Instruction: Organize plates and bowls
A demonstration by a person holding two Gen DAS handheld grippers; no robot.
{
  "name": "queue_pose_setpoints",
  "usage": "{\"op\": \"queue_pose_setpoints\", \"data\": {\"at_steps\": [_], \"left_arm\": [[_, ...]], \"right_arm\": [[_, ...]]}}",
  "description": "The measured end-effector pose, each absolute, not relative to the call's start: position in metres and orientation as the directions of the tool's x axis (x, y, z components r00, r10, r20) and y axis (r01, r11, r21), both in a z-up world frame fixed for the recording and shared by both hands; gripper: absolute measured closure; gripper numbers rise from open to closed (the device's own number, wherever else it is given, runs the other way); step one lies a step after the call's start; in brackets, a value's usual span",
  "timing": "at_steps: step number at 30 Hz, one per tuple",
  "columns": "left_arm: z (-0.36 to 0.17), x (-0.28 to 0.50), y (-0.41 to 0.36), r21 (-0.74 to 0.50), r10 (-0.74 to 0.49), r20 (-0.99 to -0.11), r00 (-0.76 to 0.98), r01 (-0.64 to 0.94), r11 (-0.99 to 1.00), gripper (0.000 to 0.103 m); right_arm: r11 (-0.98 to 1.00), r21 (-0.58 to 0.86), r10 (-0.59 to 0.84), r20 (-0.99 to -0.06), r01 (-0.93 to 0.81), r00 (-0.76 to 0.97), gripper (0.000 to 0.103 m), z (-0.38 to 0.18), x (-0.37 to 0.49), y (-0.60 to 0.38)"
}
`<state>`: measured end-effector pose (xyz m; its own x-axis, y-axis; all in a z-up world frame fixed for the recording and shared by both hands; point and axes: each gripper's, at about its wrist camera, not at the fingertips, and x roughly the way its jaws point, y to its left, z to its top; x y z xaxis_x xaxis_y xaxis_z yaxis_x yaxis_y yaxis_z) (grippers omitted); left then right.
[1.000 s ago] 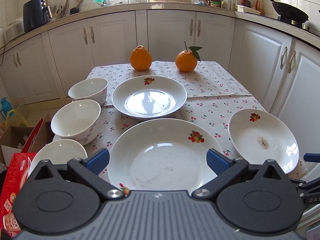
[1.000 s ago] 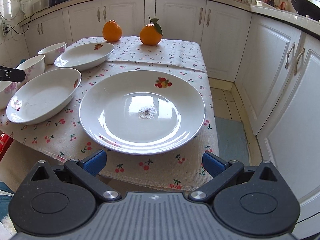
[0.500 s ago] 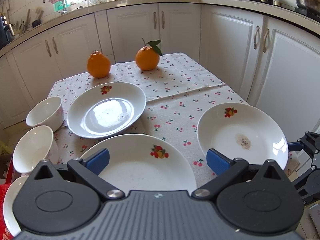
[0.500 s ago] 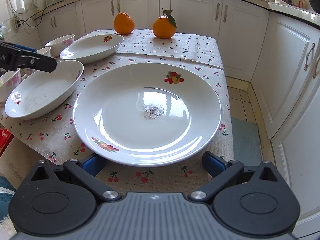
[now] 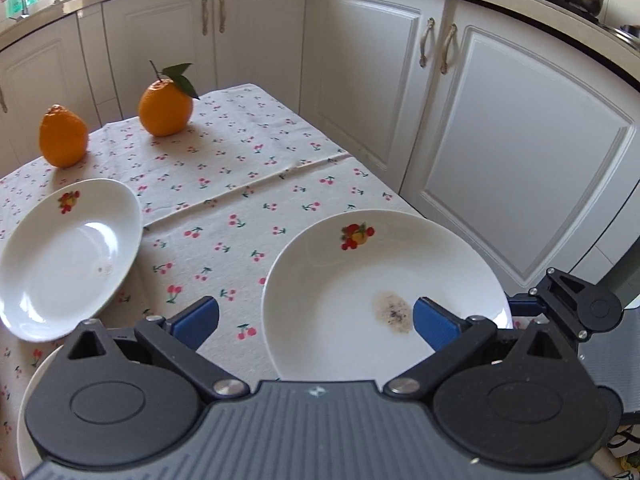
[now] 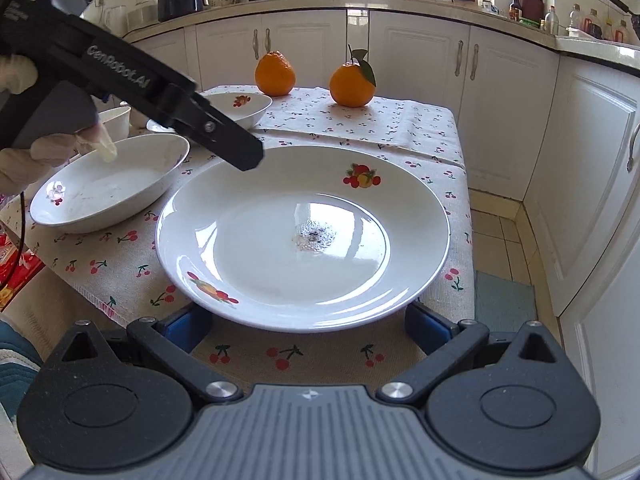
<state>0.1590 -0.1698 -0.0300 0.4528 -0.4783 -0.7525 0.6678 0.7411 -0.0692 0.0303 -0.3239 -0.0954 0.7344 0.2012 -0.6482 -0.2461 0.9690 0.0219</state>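
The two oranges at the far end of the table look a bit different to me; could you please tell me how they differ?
The left orange has a knobbed, pear-like top and no leaf; the right orange is rounder and keeps a stem with green leaves. The left orange stands just behind the far plate, while the right orange has bare tablecloth in front of it. Both are bright orange, upright and untouched by either gripper.

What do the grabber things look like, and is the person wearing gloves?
Each hand-held gripper is black plastic with a ribbed grey body, two round discs and blue pads on its fingers. The left hand-held gripper shows white lettering, "GenRobot.AI" and "DAS", along its side in the right wrist view. The right hand-held gripper looks the same. The hand holding the left one wears a thin pale glove.
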Motion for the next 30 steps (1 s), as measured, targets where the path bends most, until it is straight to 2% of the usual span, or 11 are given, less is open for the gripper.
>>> {"op": "queue_pose_setpoints", "data": {"at_steps": [9,19,24,30], "left_arm": [[-0.058,0.195,-0.193,-0.174,-0.481,-0.833,0.276,0.693,0.699,0.001],[-0.067,0.211,-0.191,-0.256,-0.505,-0.842,0.191,0.682,0.685,0.000],[-0.067,0.208,-0.201,-0.196,-0.469,-0.861,0.198,0.720,0.665,0.000],[-0.070,0.197,-0.210,-0.089,-0.417,-0.873,0.254,0.757,0.648,0.000]], "right_arm": [[0.965,0.024,0.218,-0.634,-0.262,0.742,0.000,-0.096,0.030,-0.326],[0.967,0.026,0.216,-0.612,-0.254,0.761,0.000,-0.098,0.026,-0.326],[0.966,0.022,0.217,-0.608,-0.256,0.764,0.000,-0.098,0.025,-0.327],[0.970,0.024,0.198,-0.656,-0.242,0.728,0.000,-0.093,0.032,-0.324]]}}
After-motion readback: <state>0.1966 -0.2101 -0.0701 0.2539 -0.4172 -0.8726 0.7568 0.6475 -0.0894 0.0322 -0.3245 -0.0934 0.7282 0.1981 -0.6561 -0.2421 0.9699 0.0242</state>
